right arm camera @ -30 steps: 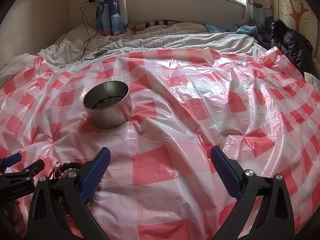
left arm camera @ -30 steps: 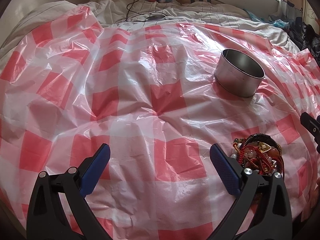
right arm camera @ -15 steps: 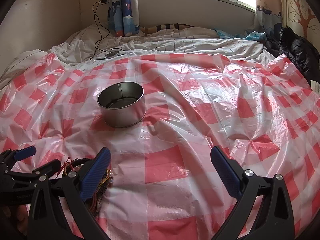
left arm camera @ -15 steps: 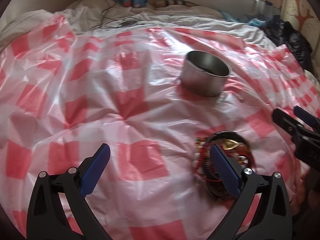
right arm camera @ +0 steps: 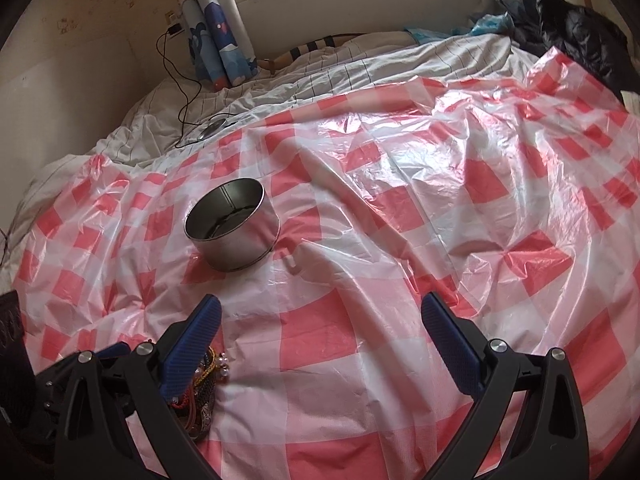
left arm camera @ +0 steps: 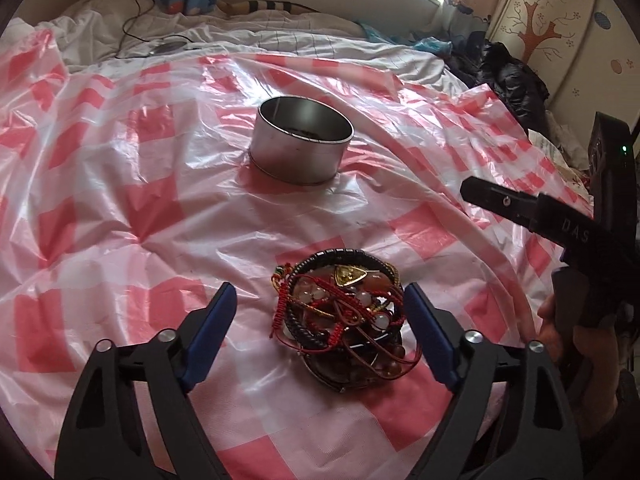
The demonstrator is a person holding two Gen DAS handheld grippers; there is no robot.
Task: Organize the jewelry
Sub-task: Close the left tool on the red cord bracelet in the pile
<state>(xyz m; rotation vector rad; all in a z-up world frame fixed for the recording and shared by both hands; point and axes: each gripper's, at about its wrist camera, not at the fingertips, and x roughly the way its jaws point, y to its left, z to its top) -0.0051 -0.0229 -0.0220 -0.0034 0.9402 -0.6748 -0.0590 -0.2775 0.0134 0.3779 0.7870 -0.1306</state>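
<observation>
Left tongs point(left arm camera: 320, 312) swung over jewelry pile point(left arm camera: 344, 320) — jaws closing, not touching.

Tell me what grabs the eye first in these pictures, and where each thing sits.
The tangled heap of jewelry, red cords, beads and dark bracelets, lies on the red-and-white checked plastic sheet between the fingers of the left gripper, whose jaws have just been closing but do not yet press on it. Beyond it stands an open round metal tin. The right gripper hangs open over bare sheet.
</observation>
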